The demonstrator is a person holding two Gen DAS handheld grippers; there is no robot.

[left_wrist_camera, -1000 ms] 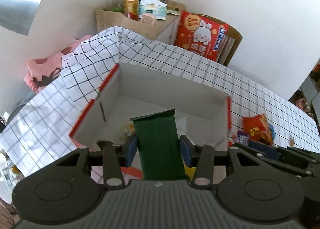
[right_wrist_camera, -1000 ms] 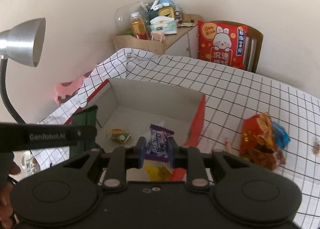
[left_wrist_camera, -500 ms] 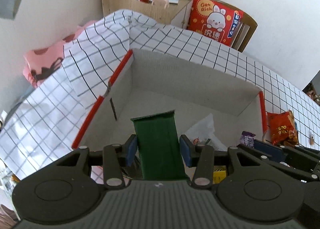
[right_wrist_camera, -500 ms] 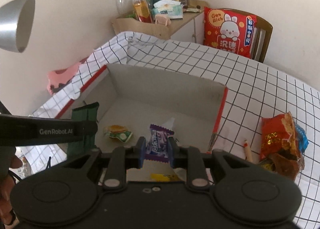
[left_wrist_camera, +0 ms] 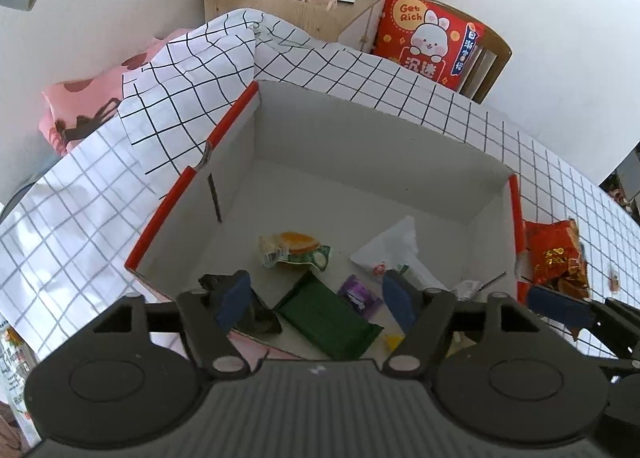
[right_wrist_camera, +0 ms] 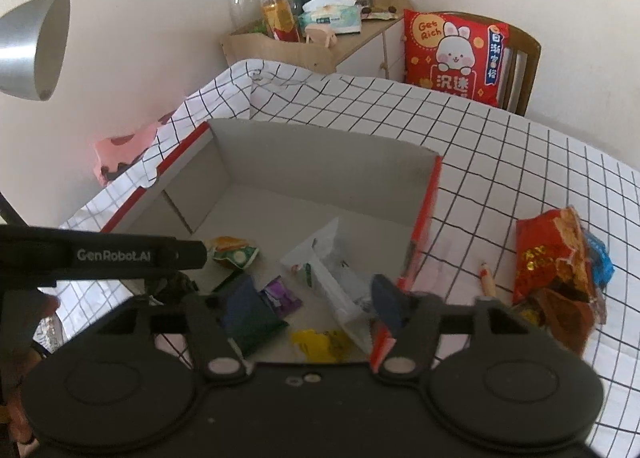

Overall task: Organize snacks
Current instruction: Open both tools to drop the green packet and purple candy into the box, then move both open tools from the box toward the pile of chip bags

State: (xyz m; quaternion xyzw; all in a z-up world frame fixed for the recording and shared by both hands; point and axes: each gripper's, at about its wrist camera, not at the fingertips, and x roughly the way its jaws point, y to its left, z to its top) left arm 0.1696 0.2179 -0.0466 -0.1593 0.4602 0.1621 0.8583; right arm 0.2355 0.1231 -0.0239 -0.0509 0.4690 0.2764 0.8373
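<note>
Risk: red packs (right_wrist_camera: 554,278) outside the box (left_wrist_camera: 360,137) (on the cloth, right) easily overlooked; low jaws may snag loose wrappers on retreat. Left gripper (left_wrist_camera: 316,298) and right gripper (right_wrist_camera: 312,302): jaws opening, nothing between. Change: green pack (left_wrist_camera: 332,318) and purple candy (left_wrist_camera: 360,294), earlier clamped, now lying in the box.

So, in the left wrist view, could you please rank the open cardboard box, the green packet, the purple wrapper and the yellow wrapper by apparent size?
1. Open cardboard box with red edges, by far the largest.
2. Flat dark green packet.
3. Small purple wrapper.
4. Yellow wrapper, though mostly hidden behind the fingers, so its rank is unsure.
</note>
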